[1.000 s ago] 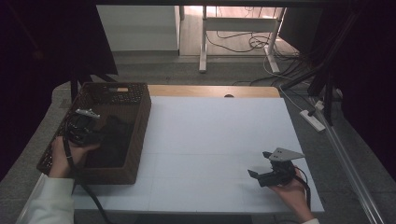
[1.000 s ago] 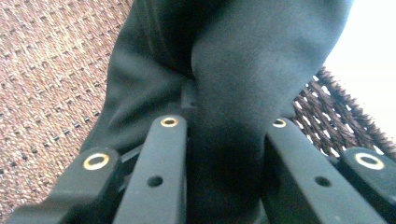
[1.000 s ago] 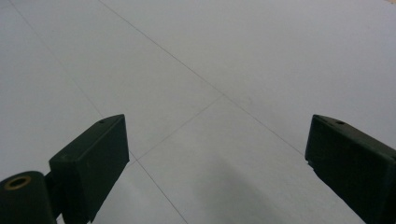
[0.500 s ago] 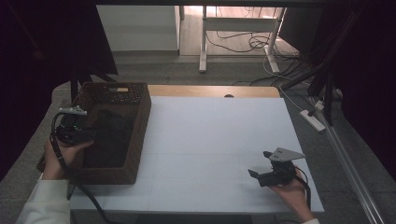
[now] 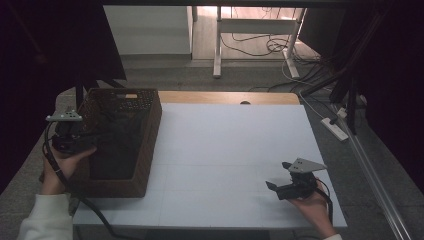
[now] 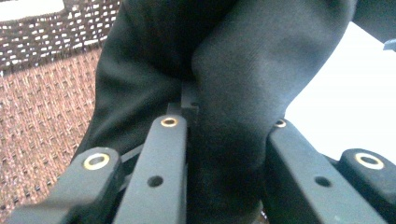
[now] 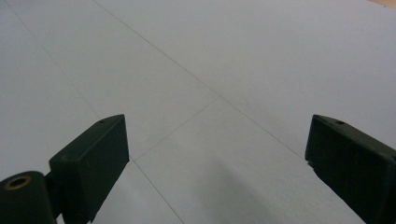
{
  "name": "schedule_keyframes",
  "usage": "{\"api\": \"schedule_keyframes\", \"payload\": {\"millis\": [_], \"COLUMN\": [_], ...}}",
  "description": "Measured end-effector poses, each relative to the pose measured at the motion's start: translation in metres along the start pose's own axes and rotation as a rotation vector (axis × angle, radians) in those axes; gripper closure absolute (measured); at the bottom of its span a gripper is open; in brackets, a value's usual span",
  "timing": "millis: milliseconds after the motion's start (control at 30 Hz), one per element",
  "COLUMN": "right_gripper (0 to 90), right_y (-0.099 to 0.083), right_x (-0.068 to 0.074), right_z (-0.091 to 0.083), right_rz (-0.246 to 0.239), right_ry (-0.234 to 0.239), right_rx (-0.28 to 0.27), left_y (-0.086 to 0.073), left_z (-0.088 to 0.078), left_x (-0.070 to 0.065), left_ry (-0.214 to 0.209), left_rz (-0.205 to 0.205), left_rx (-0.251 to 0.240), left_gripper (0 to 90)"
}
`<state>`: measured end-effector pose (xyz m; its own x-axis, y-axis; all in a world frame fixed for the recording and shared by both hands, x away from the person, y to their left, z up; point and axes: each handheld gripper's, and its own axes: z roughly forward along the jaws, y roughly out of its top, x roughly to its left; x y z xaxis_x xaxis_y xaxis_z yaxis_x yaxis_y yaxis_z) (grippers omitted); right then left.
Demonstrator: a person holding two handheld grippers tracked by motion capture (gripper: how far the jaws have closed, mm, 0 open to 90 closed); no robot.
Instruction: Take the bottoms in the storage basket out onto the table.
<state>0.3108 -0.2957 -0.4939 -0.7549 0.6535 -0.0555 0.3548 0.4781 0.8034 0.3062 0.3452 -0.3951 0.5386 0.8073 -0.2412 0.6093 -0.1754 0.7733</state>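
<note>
1. We see the left gripper (image 5: 75, 137) at the left edge of the high view, held in the person's left hand (image 5: 62, 162) above the near-left rim of the wicker basket (image 5: 145, 150).
2. In the left gripper view, its jaws are clamped on a fold of black cloth (image 6: 233, 93), which bulges upward from between them through the centre of the frame.
3. We see the rest of the black cloth (image 5: 117, 142) lying inside the basket, at the left of the high view; the basket's woven wall (image 6: 42, 121) fills the left of the left gripper view.
4. The right gripper (image 5: 280, 187) rests at the lower right of the high view, low over the white table (image 5: 230, 145), in the person's right hand (image 5: 312, 202).
5. In the right gripper view, its jaws stand wide apart with bare table surface (image 7: 210, 93) between them.
</note>
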Motion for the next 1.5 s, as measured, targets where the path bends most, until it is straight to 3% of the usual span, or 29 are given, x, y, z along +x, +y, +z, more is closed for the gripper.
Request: {"api": "schedule_keyframes", "payload": {"millis": [567, 1500], "right_gripper": [6.1, 6.1], "right_y": [0.000, 0.000], "right_x": [0.000, 0.000], "right_z": [0.000, 0.000], "right_rz": [0.000, 0.001], "right_ry": [-0.004, -0.008], "right_rx": [0.002, 0.003], "left_y": [0.000, 0.003], "left_z": [-0.012, -0.026], "left_x": [-0.002, -0.014], "left_ry": [-0.020, -0.036], "left_rz": [-0.018, -0.021], "left_rx": [-0.112, -0.238], "left_gripper": [78.5, 78.6]}}
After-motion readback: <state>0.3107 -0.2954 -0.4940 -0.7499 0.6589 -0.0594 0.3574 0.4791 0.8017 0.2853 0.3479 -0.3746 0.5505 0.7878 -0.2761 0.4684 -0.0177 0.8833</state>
